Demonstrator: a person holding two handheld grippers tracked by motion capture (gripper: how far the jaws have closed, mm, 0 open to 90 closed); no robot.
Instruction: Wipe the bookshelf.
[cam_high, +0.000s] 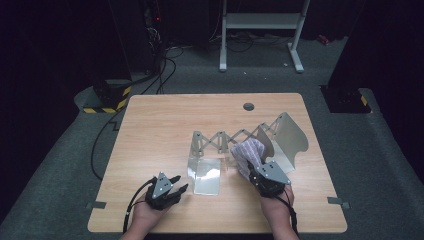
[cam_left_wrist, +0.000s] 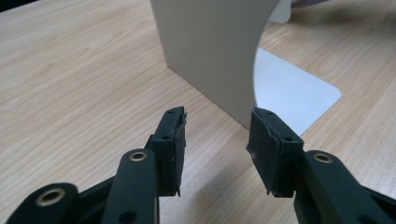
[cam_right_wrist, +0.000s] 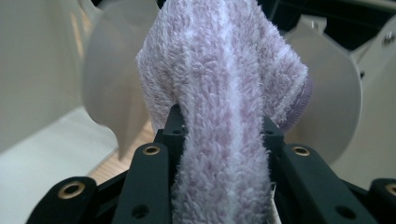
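Right claw (cam_high: 257, 172) has the towel (cam_high: 246, 152), a pale lilac fluffy bundle, pinched between its jaws; in the right gripper view the cloth (cam_right_wrist: 224, 107) bulges up out of the grip and spills down over both black jaws. The towel sits over the right half of the surface, near the front, right against the rack (cam_high: 235, 140), an accordion-style metal frame that stretches from the middle of the surface towards the right edge. Pale curved plates of that rack (cam_right_wrist: 336, 93) stand just behind the cloth.

Over on the left, the left claw (cam_high: 176, 183) hovers near the front edge, left of centre, jaws parted about halfway with nothing between them. In the left gripper view the pads (cam_left_wrist: 173, 144) stand apart over bare wood, and the rack's near end plate (cam_left_wrist: 210, 51) rises upright just beyond them, its flat foot (cam_left_wrist: 294, 91) lying on the surface to one side. That end plate and foot (cam_high: 206, 175) lie just right of the left claw. The surface (cam_high: 160, 125) is light wood, with a small grey round cap (cam_high: 248, 106) near its far edge.
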